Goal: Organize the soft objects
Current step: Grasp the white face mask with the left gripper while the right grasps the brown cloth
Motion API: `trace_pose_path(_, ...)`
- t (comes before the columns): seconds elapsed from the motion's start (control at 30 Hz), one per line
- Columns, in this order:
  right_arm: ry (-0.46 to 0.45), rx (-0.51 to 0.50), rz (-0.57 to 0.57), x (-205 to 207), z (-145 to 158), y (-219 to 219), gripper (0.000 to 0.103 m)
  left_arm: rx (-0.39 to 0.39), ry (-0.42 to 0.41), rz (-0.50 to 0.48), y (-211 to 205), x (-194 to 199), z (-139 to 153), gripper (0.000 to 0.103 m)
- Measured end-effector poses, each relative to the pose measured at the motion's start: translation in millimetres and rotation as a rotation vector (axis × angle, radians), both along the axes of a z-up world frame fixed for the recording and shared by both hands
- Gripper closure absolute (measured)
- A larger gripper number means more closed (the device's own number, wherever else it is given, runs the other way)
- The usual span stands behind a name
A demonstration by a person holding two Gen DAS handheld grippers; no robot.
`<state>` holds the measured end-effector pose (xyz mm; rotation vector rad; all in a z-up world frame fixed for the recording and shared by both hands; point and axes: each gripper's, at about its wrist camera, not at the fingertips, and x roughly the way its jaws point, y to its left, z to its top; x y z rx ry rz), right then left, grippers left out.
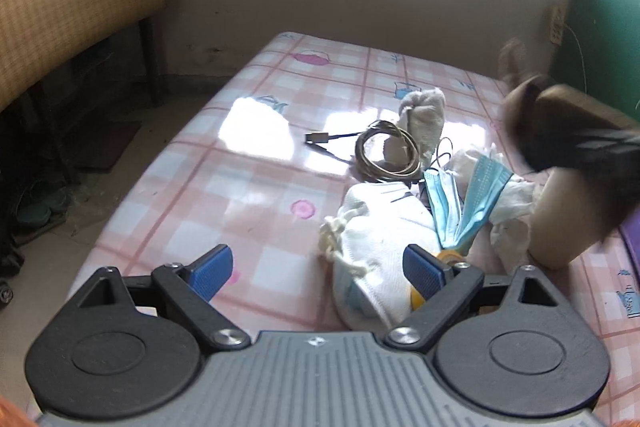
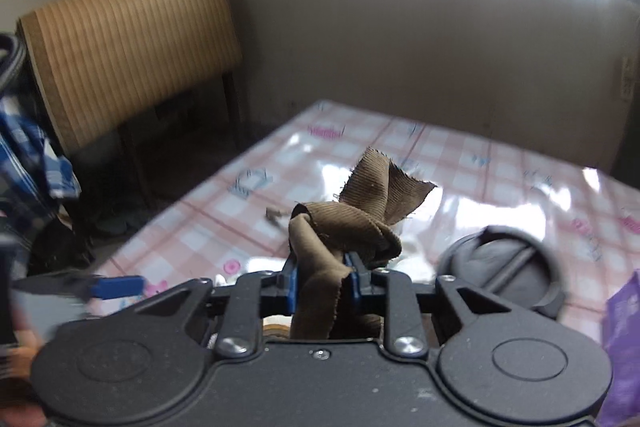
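Gripping brown cloth strip (image 2: pixel 320 267) | left gripper (image 1: pixel 318 267) jaws wide (table (image 1: pixel 200 187) edge near)

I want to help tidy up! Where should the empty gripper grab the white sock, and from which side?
Probably the sock's bunched cuff end, which sticks out toward bare tablecloth. Come from above and the near left, where the open left gripper already hangs. The far side is crowded by blue masks and a coiled cable.
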<state>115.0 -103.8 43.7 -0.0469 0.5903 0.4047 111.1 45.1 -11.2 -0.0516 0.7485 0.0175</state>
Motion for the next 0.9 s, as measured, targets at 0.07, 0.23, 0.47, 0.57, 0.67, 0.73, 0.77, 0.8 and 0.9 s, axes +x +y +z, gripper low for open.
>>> trace_pose_path(0.07, -0.004, 0.045, -0.009, -8, 10, -16, 0.074, 0.002, 0.007, -0.005, -3, 11, -3, 0.008)
trace_pose_path(0.23, -0.025, 0.072, -0.029, -25, 20, -38, 0.074, -0.026, 0.072, -0.076, -16, 39, -16, 0.008)
trace_pose_path(0.47, -0.013, 0.107, -0.042, -30, 19, -48, 0.074, -0.095, 0.094, -0.154, -34, 43, -25, 0.029)
trace_pose_path(0.57, -0.011, 0.111, -0.044, -31, 18, -51, 0.074, -0.166, 0.09, -0.149, -30, 43, -22, 0.059)
trace_pose_path(0.67, -0.012, 0.115, -0.051, -32, 17, -53, 0.074, -0.177, 0.072, -0.152, -30, 37, -16, 0.066)
trace_pose_path(0.73, -0.006, 0.124, -0.054, -30, 17, -53, 0.074, -0.161, 0.043, -0.134, -29, 30, -9, 0.067)
trace_pose_path(0.77, -0.005, 0.121, -0.057, -31, 17, -54, 0.074, -0.147, 0.029, -0.122, -29, 26, -5, 0.067)
trace_pose_path(0.8, -0.002, 0.117, -0.057, -30, 16, -52, 0.074, -0.125, 0.015, -0.108, -29, 20, 2, 0.067)
trace_pose_path(0.9, 0.003, 0.1, -0.048, -30, 14, -46, 0.074, -0.042, -0.041, -0.073, -33, 7, 22, 0.067)
